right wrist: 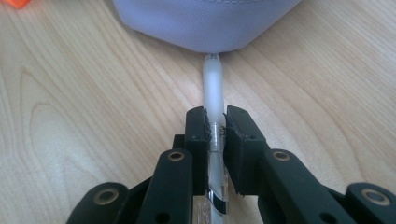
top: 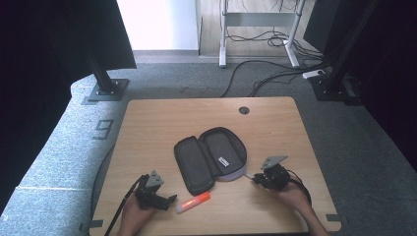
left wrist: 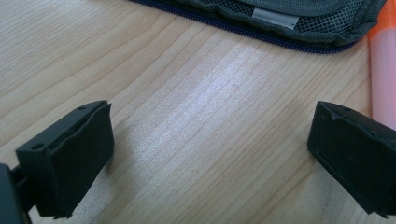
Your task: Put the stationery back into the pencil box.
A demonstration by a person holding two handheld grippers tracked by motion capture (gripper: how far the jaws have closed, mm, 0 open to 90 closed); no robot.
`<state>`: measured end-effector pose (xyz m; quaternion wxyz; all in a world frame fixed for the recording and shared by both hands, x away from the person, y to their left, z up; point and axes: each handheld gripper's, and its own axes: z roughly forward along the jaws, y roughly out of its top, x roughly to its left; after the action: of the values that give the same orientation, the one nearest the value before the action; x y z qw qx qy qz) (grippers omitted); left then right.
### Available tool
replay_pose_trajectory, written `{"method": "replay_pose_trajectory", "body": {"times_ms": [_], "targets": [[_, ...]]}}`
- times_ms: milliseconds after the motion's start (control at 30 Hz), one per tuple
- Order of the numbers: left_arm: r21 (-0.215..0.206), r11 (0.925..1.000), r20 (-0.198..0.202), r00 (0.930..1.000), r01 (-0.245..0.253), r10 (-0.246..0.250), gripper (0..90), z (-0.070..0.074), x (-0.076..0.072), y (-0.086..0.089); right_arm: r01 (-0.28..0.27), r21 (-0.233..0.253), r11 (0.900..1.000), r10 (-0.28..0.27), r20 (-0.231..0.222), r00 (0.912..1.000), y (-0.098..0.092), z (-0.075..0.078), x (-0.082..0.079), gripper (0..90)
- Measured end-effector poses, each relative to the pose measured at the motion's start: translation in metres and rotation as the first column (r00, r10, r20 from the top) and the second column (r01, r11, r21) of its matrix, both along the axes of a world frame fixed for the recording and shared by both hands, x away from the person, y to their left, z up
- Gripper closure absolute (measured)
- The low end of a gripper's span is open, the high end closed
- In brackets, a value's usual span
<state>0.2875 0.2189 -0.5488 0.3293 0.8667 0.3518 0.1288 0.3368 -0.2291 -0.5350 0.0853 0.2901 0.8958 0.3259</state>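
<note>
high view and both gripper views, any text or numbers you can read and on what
"9": dark figure on the grey floor left of the table.
White label inside the open case: print too small to read.
Grey tag on the case mesh: blank or blurred.
Pen band in the right gripper's fingers: marks unreadable.

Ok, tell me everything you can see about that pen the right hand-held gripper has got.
The pen is a slim, frosted whitish stick, plastic by the look of it, with a clear section and a dark band nearer the camera. It lies roughly level just above the wooden table, its far tip at the edge of the open grey pencil case. The right hand-held gripper is shut on its barrel.
</note>
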Motion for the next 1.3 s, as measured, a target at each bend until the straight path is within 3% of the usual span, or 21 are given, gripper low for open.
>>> {"method": "replay_pose_trajectory", "body": {"times_ms": [400, 767, 1300], "targets": [[0.0, 1.0, 0.0, 1.0, 0.0, 0.0, 0.3, 0.0, 0.0, 0.0, 0.008, 0.03, 1.0, -0.007, -0.024, 0.9997, -0.008, 0.003, -0.012, 78.5], [0.0, 1.0, 0.0, 1.0, 0.0, 0.0, 0.3, 0.0, 0.0, 0.0, 0.032, 0.069, 0.997, -0.033, 0.015, 0.9993, -0.021, 0.024, -0.022, 78.7], [0.0, 1.0, 0.0, 1.0, 0.0, 0.0, 0.3, 0.0, 0.0, 0.0, 0.047, 0.104, 0.994, -0.052, 0.054, 0.9972, -0.018, 0.043, -0.015, 78.8]]}}
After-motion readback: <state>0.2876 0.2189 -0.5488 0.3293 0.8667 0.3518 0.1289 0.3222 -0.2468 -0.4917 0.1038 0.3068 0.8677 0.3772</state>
